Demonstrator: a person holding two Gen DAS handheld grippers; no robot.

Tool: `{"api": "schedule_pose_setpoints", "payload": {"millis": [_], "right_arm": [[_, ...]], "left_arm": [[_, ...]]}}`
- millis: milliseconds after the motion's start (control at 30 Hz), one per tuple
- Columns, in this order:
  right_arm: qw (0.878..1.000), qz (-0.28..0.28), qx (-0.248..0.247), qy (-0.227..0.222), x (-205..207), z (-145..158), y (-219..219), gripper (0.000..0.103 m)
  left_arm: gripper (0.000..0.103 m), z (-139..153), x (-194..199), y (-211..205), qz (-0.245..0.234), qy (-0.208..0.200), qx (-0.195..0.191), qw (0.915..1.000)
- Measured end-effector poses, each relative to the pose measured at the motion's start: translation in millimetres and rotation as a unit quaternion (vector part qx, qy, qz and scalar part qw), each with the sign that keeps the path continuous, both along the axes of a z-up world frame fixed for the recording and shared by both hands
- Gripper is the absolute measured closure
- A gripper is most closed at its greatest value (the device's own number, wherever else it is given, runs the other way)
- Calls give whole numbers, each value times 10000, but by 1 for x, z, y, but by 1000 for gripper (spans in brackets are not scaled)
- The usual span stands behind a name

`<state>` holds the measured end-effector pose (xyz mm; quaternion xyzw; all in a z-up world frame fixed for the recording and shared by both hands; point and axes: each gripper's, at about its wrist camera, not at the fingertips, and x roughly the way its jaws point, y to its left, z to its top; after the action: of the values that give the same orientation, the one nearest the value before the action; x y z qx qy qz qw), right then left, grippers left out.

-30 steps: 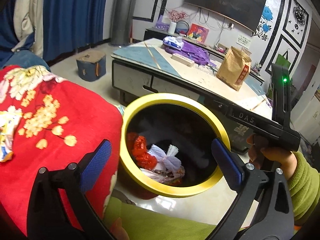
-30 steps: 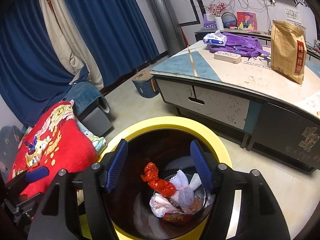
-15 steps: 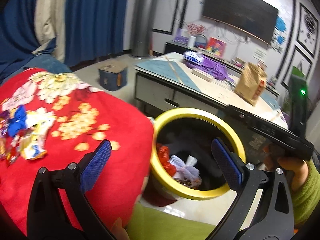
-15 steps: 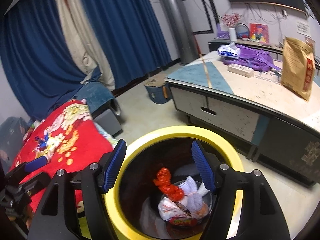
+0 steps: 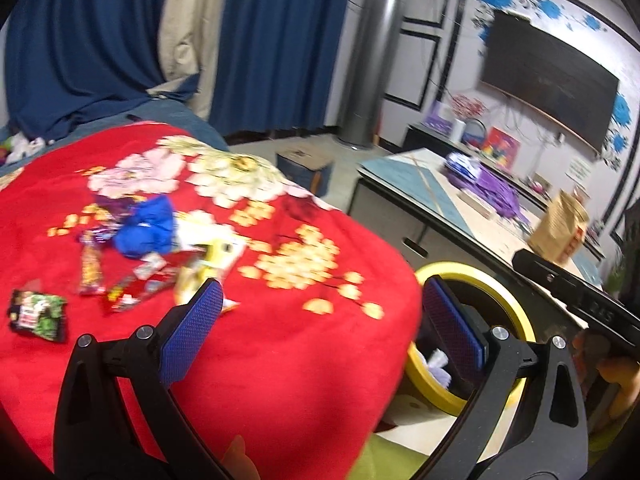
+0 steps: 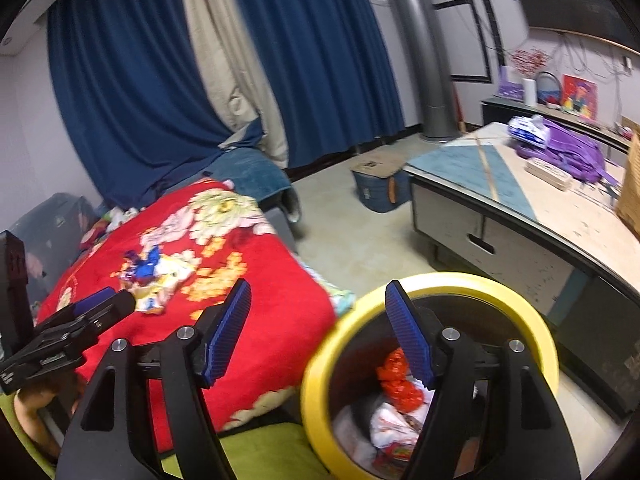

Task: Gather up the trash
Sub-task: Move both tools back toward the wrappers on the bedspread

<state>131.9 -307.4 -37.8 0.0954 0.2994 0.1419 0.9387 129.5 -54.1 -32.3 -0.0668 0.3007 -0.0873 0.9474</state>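
Wrappers (image 5: 132, 256) on red blanket (image 5: 280, 360) blur together.

To your left the blanket (image 5: 280, 340) covers a raised surface, and the wrappers (image 5: 132, 256) lie scattered on it toward its far left side. The bin (image 6: 432, 292) stands on the floor just right of the blanket, with trash (image 6: 396, 384) inside it. Beyond the bin, to your right, runs the low table (image 6: 500, 216); a backpack (image 6: 568, 152) and a paper bag (image 5: 560, 220) sit on top. A box (image 6: 376, 184) rests on the floor left of the table, with curtains (image 6: 140, 80) behind everything.
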Motion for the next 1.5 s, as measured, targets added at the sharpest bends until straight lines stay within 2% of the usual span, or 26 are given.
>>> {"api": "schedule_pose_setpoints", "payload": {"millis": [167,567,967,1267,1333,1500], "right_arm": [[9993,353,-53,-112,2,13,33,34],[9927,1153,-206,-295,3,30,109,33],[9870,1551,-384,-196,13,24,160,33],[9802,1890,-576,79,26,3,205,33],[9785,1953,-638,175,31,-4,216,33],[9756,2039,-654,483,45,-25,235,33]], "left_arm": [[11,7,-4,29,329,-110,-129,9993],[11,22,-12,83,1030,-385,-94,9939],[11,26,-17,135,1599,-458,-228,9858],[11,19,-13,173,1860,-303,-481,9809],[15,16,-10,179,1881,-227,-502,9806],[34,9,4,183,1733,28,-574,9832]]}}
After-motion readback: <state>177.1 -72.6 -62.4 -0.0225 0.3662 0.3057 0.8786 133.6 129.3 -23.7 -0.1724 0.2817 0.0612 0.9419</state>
